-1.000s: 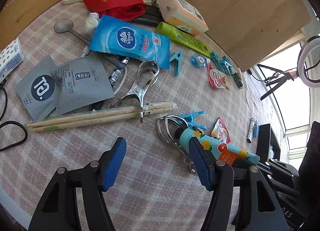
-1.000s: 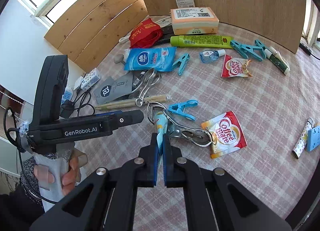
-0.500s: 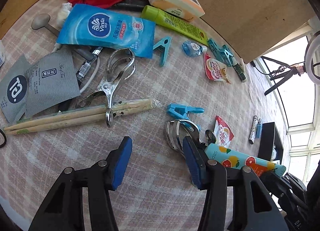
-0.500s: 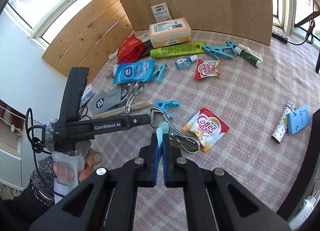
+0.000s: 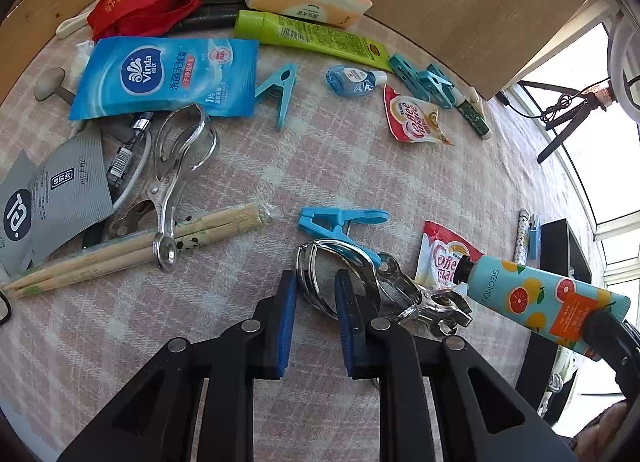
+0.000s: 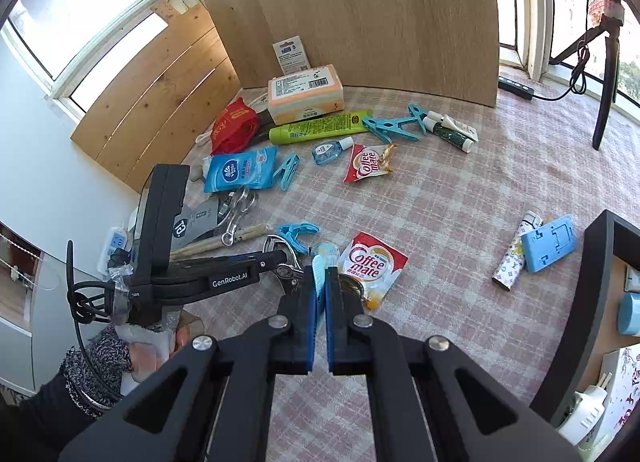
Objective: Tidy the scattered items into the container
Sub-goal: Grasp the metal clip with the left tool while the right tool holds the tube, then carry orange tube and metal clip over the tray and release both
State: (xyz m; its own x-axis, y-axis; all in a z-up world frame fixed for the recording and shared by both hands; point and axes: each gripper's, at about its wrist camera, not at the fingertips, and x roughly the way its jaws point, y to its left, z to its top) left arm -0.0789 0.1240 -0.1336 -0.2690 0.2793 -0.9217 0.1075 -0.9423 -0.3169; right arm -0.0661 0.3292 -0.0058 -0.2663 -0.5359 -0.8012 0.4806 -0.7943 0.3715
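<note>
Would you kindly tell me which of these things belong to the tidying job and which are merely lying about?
Job: citrus-print teal cream tube in the right claw; shiny metal clamp at the left claw; nearer red-and-white coffee creamer sachet; dark-framed box, probably the container.
Lying about: tall wooden back board; white power strip; black tripod leg.

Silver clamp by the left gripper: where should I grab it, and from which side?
Grip the silver clamp by its rounded wire loops, the end nearest the left gripper, coming down from the near side. The loops seem to arch up off the cloth and sit between the open fingers, while the flatter handle end is crowded by the Coffee mate sachet.
</note>
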